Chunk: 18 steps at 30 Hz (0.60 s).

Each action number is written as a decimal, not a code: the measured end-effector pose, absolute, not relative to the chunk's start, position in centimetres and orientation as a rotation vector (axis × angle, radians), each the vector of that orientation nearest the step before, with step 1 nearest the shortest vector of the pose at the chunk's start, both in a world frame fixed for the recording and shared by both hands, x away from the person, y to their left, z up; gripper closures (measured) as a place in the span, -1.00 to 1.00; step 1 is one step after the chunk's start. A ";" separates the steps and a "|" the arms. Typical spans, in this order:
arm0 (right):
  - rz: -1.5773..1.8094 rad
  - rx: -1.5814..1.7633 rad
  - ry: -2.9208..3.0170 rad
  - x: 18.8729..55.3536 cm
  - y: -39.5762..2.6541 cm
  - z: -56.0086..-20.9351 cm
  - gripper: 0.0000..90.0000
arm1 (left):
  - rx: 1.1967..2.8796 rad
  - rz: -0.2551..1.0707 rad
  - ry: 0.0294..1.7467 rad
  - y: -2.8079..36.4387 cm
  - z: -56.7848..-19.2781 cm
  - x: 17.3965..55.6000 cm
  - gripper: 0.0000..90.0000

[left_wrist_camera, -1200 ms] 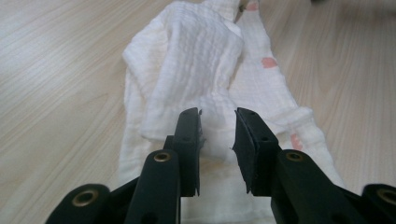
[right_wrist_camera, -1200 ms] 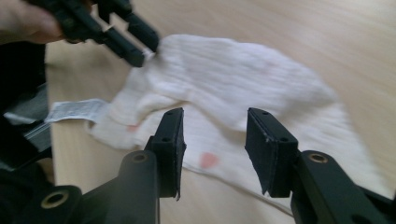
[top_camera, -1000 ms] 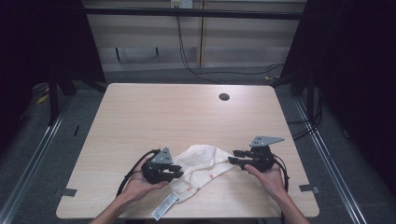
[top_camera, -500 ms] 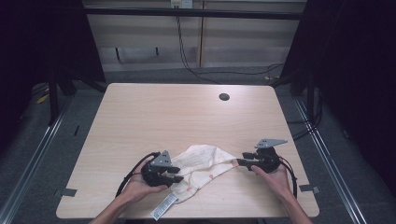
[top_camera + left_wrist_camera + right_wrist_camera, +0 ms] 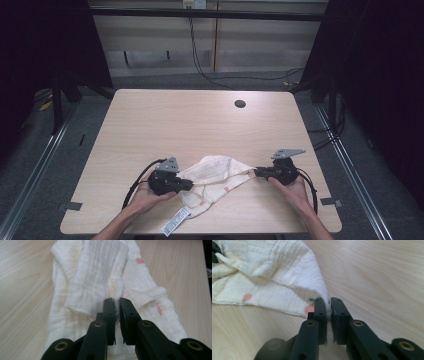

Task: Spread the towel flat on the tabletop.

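The left gripper [image 5: 187, 183], held in the person's left hand [image 5: 145, 196], is pinching a fold at the left end of the crumpled cream-white muslin cloth with small pink spots [image 5: 215, 175]; its jaws have just been closing and are now standing nearly together with fabric caught between them. In the left gripper view the left gripper [image 5: 117, 312] is biting into the bunched cloth [image 5: 100, 285], which is spreading away over the pale wood-grain tabletop [image 5: 22, 290]. The right gripper [image 5: 259, 173], held in the right hand [image 5: 292, 187], has likewise just been closing and is clamping the cloth's right corner. In the right gripper view the right gripper [image 5: 329, 311] is gripping that pointed corner [image 5: 274, 275]. The cloth is lying stretched between both grippers near the table's near edge [image 5: 200, 120]. A white printed label [image 5: 175, 221] is lying at the near edge, and a round dark hole [image 5: 240, 104] is sitting far right.
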State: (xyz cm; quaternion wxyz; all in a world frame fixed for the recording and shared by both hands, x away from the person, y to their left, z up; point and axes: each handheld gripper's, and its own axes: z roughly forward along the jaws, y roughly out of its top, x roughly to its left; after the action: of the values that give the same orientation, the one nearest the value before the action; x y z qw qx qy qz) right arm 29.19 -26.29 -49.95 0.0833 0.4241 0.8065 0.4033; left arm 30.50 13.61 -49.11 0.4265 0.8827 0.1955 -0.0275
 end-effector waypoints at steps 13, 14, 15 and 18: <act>1.390 1.198 2.319 28.7 -26.5 -46.9 0.92 | 2.046 -0.028 0.522 16.2 -45.7 31.1 0.93; 1.404 1.183 2.320 28.7 -26.4 -46.4 0.92 | 2.038 -0.019 0.523 16.5 -45.4 31.1 0.93; 1.421 1.171 2.313 28.7 -26.3 -46.0 0.92 | 2.033 -0.012 0.521 16.7 -45.1 31.1 0.93; 1.452 1.127 2.304 28.9 -25.8 -44.7 0.92 | 2.004 0.011 0.526 17.5 -44.3 31.1 0.93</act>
State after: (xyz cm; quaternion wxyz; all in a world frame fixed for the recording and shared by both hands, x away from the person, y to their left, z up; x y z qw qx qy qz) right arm 28.90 -25.81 -44.75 0.0971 0.3806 0.7780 0.4903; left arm 31.09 17.47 -44.34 0.5096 0.8322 0.2186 0.0047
